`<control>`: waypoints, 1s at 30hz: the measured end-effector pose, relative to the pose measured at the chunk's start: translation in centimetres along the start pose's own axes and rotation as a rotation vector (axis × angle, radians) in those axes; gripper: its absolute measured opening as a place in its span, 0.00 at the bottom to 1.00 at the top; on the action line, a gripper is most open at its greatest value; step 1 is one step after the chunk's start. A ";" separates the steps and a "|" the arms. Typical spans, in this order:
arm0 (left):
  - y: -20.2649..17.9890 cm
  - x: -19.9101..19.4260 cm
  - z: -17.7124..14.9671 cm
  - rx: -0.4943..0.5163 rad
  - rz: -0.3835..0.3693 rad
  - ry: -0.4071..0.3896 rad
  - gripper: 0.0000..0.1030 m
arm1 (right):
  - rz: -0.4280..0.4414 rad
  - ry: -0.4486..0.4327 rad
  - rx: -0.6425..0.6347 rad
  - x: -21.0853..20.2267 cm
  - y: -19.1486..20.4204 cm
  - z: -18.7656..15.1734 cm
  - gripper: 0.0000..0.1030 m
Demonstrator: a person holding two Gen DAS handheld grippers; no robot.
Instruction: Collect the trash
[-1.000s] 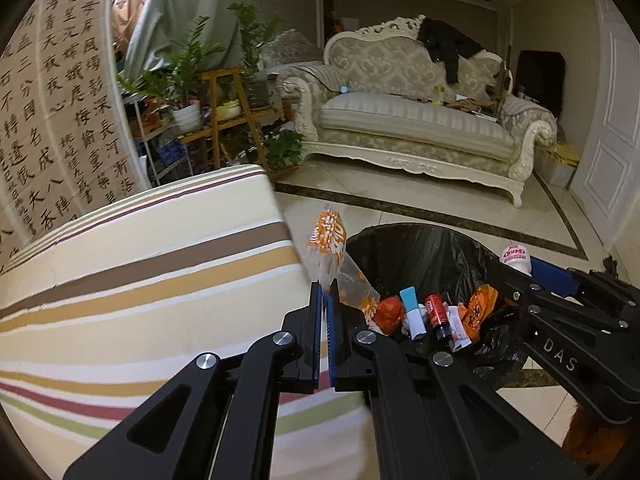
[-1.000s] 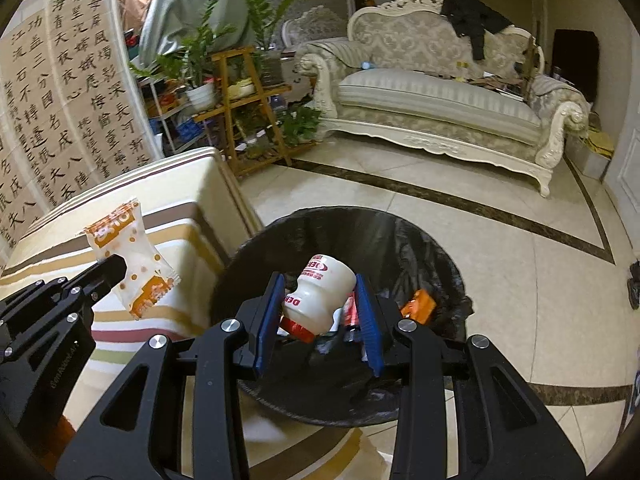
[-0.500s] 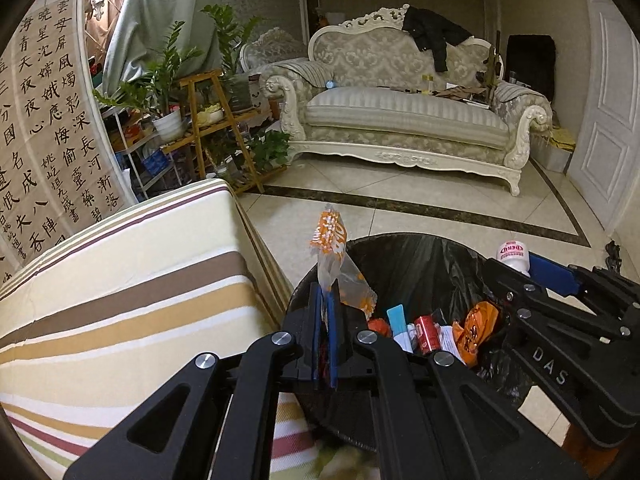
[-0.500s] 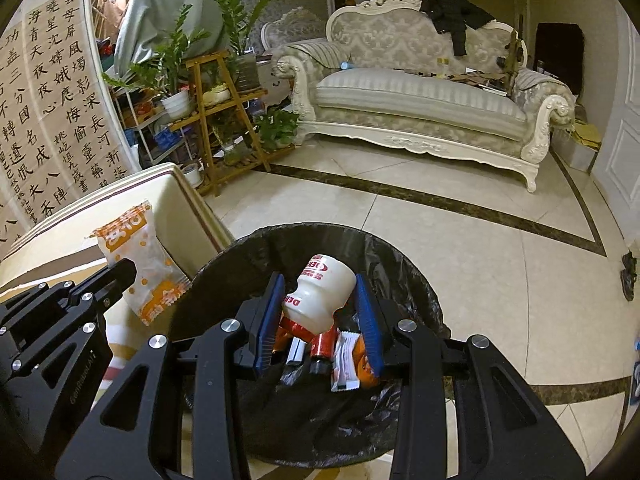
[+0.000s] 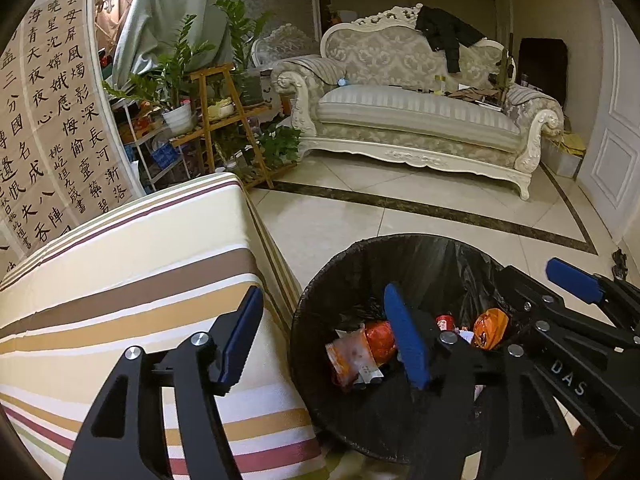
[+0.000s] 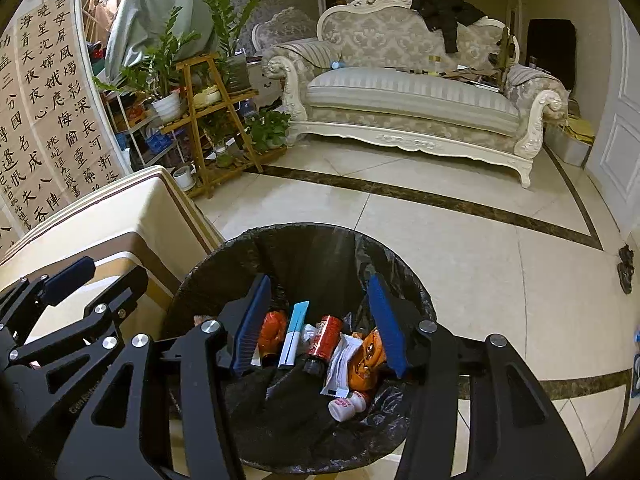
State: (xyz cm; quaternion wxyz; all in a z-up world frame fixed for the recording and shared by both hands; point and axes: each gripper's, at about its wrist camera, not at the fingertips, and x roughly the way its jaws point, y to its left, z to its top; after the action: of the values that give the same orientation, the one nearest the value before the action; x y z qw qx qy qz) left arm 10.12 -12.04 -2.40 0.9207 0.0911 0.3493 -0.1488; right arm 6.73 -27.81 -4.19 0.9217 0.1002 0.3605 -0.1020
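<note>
Left wrist view: your left hand-held gripper (image 5: 324, 336), clamped on the snack wrapper (image 5: 352, 356) a second ago, is opening, empty; wrapper now below it in the trash bin (image 5: 320, 304).
Right wrist view: your right hand-held gripper (image 6: 320, 320) is opening, empty; the small white bottle (image 6: 348, 404) it held lies beneath it in the bin.

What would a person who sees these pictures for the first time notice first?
First the black-lined trash bin on the tile floor, full of bright wrappers, with a small white bottle lying near its front. Both grippers hang over it, jaws opening and empty. Behind stands an ornate cream sofa.
</note>
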 end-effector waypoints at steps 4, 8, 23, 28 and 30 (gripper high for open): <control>0.1 -0.3 0.1 -0.002 0.012 -0.012 0.70 | -0.011 -0.007 0.002 -0.4 -0.2 0.0 0.56; 0.2 -1.0 -0.1 -0.003 0.040 -0.027 0.75 | -0.025 -0.019 0.001 -1.0 -0.2 -0.2 0.64; 1.8 -5.0 -1.7 -0.044 0.103 -0.049 0.82 | -0.040 -0.050 -0.014 -4.7 0.5 -1.7 0.76; 2.4 -6.8 -2.4 -0.065 0.098 -0.065 0.82 | -0.035 -0.058 -0.026 -6.2 1.1 -2.3 0.79; 2.8 -7.4 -2.6 -0.077 0.090 -0.067 0.82 | -0.035 -0.064 -0.034 -6.7 1.4 -2.5 0.82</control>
State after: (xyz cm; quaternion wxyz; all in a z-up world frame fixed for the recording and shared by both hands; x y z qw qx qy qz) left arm 4.20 -7.14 0.79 0.9405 0.0662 0.3190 -0.0967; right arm 0.63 -25.05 -1.28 0.9324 0.0750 0.3343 -0.1153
